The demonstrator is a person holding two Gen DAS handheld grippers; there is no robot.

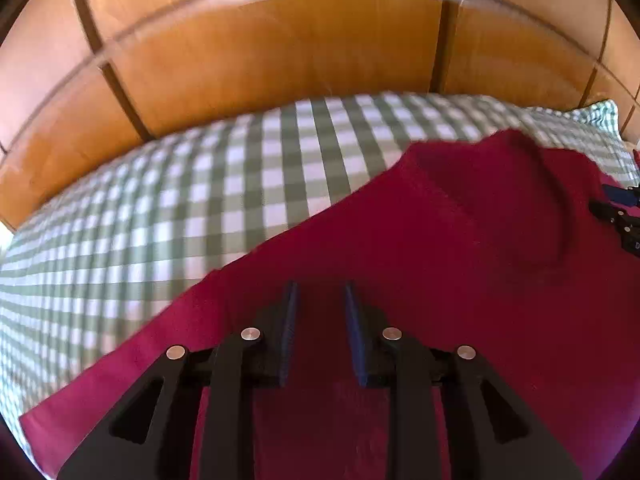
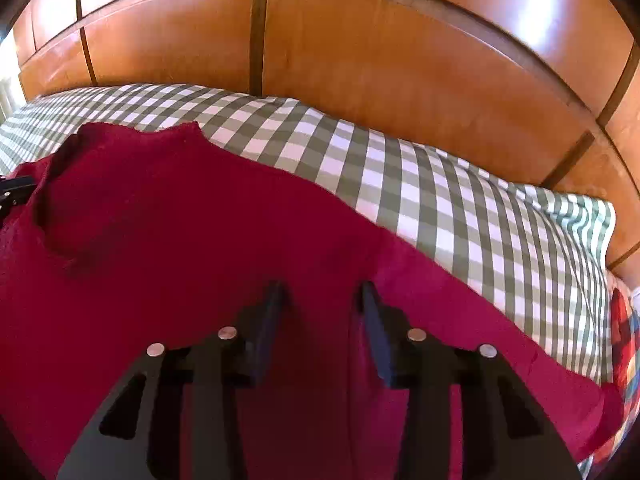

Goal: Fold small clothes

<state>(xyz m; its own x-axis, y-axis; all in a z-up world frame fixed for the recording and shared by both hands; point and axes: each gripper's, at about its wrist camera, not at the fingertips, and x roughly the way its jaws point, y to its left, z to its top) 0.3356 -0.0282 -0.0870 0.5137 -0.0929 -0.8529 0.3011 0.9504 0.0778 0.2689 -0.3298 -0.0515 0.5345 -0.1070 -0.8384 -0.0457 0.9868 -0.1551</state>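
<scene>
A dark red knitted garment (image 1: 460,260) lies spread flat on a green-and-white checked bed cover (image 1: 200,184), its neckline (image 1: 560,200) toward the right. My left gripper (image 1: 321,288) hovers over the garment's left part, pointing steeply down. Its blue pads stand a little apart, with only flat cloth showing in the gap. In the right wrist view the same garment (image 2: 180,220) fills the lower left. My right gripper (image 2: 322,288) stands over its right part, jaws apart with nothing pinched. Each gripper shows at the edge of the other's view: right gripper (image 1: 616,216), left gripper (image 2: 12,192).
A wooden panelled headboard (image 2: 360,60) runs along the far side of the bed. The checked cover (image 2: 460,208) ends in a pillow-like corner at the right. A multicoloured checked cloth (image 2: 624,328) shows at the far right edge.
</scene>
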